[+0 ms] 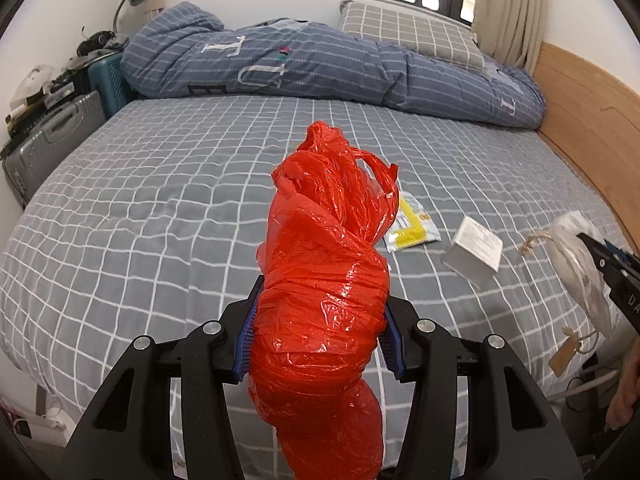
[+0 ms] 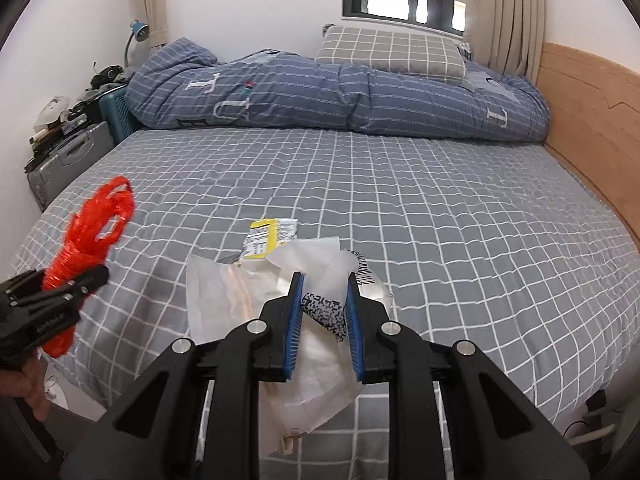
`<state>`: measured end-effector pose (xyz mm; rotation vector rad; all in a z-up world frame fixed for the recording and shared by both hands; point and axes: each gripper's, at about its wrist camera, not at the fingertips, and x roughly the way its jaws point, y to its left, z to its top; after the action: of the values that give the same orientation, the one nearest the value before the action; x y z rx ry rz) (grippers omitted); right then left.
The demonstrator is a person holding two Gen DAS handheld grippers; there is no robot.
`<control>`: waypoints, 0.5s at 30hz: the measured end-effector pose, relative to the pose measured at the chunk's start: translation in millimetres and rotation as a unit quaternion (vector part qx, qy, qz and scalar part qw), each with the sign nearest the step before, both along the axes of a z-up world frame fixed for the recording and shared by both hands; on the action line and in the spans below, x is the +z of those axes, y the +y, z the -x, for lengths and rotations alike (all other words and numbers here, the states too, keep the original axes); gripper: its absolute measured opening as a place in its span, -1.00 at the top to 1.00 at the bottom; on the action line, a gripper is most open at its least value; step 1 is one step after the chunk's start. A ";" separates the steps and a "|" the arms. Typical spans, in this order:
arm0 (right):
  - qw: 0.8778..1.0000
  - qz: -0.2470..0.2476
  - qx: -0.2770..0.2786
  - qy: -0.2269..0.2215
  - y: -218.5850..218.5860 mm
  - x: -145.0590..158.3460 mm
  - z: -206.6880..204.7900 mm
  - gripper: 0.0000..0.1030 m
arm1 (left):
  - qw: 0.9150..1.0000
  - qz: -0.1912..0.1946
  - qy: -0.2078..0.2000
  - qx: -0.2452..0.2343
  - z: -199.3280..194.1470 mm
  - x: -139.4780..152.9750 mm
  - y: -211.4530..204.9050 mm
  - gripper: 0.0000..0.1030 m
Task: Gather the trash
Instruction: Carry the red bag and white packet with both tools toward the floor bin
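My left gripper (image 1: 320, 320) is shut on a crumpled red plastic bag (image 1: 324, 264), which bulges above and below the blue pads (image 1: 245, 340). My right gripper (image 2: 325, 280) is shut on a white paper bag (image 2: 236, 312) with a black-and-white printed label, held over the bed's near edge. A yellow and white packet (image 1: 412, 224) and a small white box (image 1: 474, 254) lie on the sheet beyond both grippers. In the right wrist view the packet (image 2: 270, 240) shows just past the white bag. The red bag (image 2: 92, 224) and left gripper (image 2: 60, 292) appear at the left there.
The bed (image 1: 160, 200) has a grey checked sheet. A folded blue quilt (image 1: 320, 68) and a pillow (image 1: 412, 32) lie at its far side. A wooden headboard (image 1: 580, 100) runs along the right. Suitcases (image 1: 52, 140) and clutter stand at the left. Cables (image 2: 592, 428) hang at the lower right.
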<state>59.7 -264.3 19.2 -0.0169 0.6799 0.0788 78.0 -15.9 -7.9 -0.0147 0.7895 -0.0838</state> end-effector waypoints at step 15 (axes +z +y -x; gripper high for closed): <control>1.000 -0.009 0.002 -0.005 11.5 5.9 43.3 0.62 | 1.000 0.010 0.003 -0.005 46.3 -0.3 -5.0 0.05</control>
<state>16.4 -252.9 25.1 -0.0008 0.6699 0.0893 31.7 -20.8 -8.2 -0.0305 0.7956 -0.1019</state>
